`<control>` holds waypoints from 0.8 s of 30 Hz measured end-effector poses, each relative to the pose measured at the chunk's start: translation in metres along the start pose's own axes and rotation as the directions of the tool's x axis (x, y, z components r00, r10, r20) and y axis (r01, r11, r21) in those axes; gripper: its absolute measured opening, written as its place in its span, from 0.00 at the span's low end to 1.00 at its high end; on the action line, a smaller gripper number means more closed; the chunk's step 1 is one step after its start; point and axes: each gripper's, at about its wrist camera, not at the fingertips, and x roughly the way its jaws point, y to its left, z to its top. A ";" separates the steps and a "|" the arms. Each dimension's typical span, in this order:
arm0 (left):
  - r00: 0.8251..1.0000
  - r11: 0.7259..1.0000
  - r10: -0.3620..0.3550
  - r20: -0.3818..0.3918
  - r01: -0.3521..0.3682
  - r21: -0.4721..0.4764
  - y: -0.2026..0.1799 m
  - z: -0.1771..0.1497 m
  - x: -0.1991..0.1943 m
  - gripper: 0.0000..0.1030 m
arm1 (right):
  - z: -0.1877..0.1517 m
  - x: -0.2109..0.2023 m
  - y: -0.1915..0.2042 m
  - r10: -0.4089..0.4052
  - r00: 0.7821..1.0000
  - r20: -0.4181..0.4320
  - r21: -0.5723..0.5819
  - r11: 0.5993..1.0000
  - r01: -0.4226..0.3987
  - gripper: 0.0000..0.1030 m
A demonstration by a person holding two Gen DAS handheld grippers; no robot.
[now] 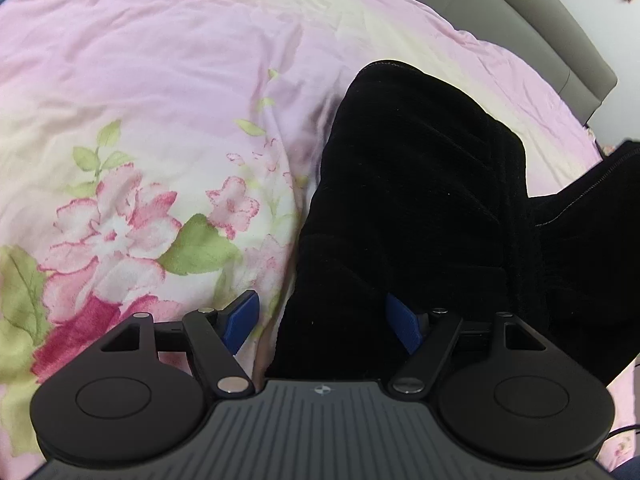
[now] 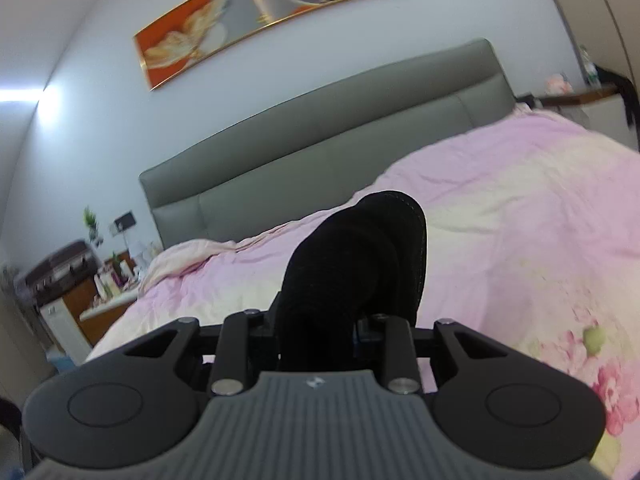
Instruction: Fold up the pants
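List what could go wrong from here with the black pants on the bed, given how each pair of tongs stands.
1. The right tongs pinch only a bunched end of the black pants, lifted off the pink bedspread; the thick fabric may slip out.
2. The left tongs stand open, with pants cloth over only one blue pad; closing here may catch just an edge or the bedspread too.
3. The pants lie rumpled, so a fold now may come out uneven.
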 end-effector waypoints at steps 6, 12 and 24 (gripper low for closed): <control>0.998 0.997 -0.056 0.000 0.056 -0.059 0.014 -0.003 -0.006 0.82 | -0.041 0.016 0.091 0.060 0.998 -0.019 -0.346 0.936 -0.062 0.24; 0.995 0.987 -0.100 -0.005 0.099 -0.126 0.031 -0.005 -0.009 0.79 | -0.087 0.009 0.149 0.187 0.981 -0.047 -0.557 0.810 -0.181 0.24; 0.993 0.971 -0.121 0.013 0.121 -0.205 0.049 -0.006 -0.030 0.67 | -0.097 0.025 0.181 0.221 0.970 -0.097 -0.621 0.748 -0.233 0.24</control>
